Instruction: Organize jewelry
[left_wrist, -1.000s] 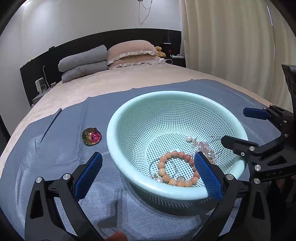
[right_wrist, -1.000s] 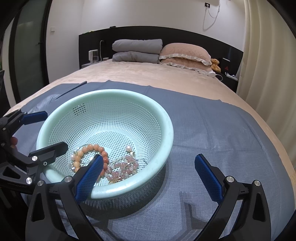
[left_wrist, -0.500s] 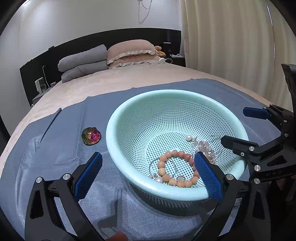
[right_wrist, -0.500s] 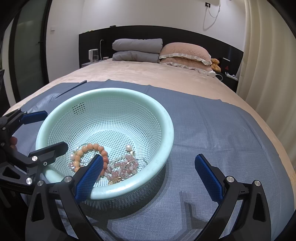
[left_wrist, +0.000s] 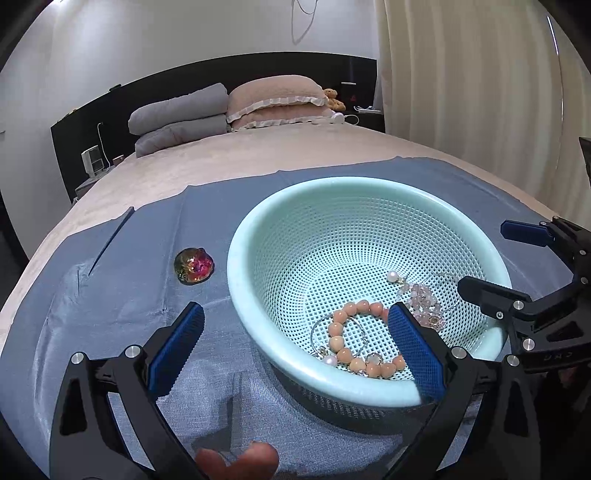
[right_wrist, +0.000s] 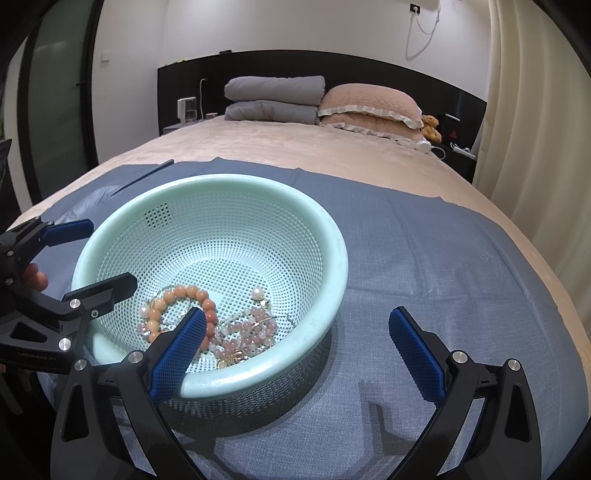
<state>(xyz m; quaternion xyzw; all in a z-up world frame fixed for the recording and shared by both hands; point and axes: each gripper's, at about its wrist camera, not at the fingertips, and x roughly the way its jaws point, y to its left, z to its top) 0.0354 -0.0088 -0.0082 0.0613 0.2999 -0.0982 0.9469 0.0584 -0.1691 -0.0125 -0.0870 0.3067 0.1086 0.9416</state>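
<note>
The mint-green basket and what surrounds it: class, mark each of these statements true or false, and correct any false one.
1. The peach bead bracelet lies inside the mint-green basket. True.
2. The iridescent brooch is in the basket. False: it lies on the blue cloth, beside the basket.
3. The left tongs are shut on the bracelet. False: they are open and hold nothing.
4. The right tongs are open. True.
5. The basket stands on the blue cloth. True.
</note>
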